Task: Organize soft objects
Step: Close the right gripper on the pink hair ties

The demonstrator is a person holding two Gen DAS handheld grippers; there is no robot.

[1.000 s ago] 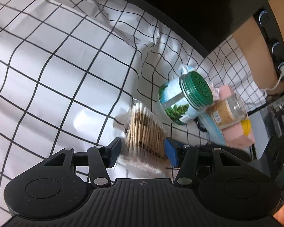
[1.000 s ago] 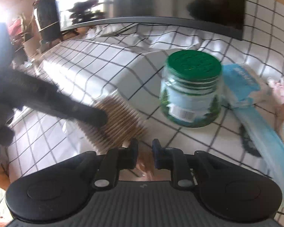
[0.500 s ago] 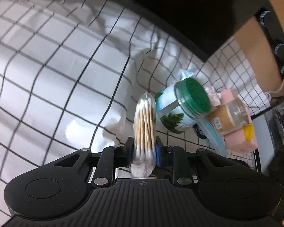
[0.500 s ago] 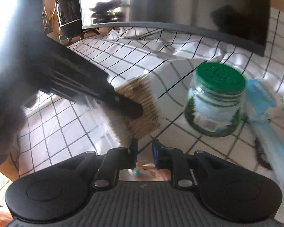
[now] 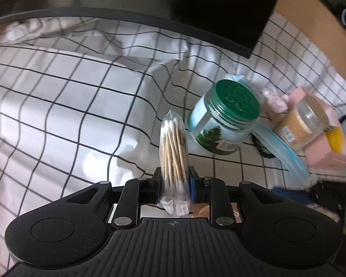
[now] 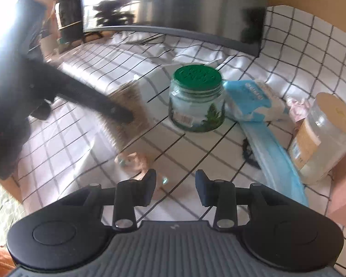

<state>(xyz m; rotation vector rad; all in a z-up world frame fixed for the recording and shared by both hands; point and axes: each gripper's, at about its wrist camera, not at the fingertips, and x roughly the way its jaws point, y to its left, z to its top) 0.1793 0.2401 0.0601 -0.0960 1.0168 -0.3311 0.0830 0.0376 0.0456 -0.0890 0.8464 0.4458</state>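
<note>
Now the left hand-held gripper (image 5: 174, 180) is clamped low on the swab pack (image 5: 174, 152), lifting it upright off the cloth beside the jar (image 5: 226, 124); the right hand-held gripper (image 6: 175, 185) is opening, nothing between its jaws, likely readying to help.
</note>
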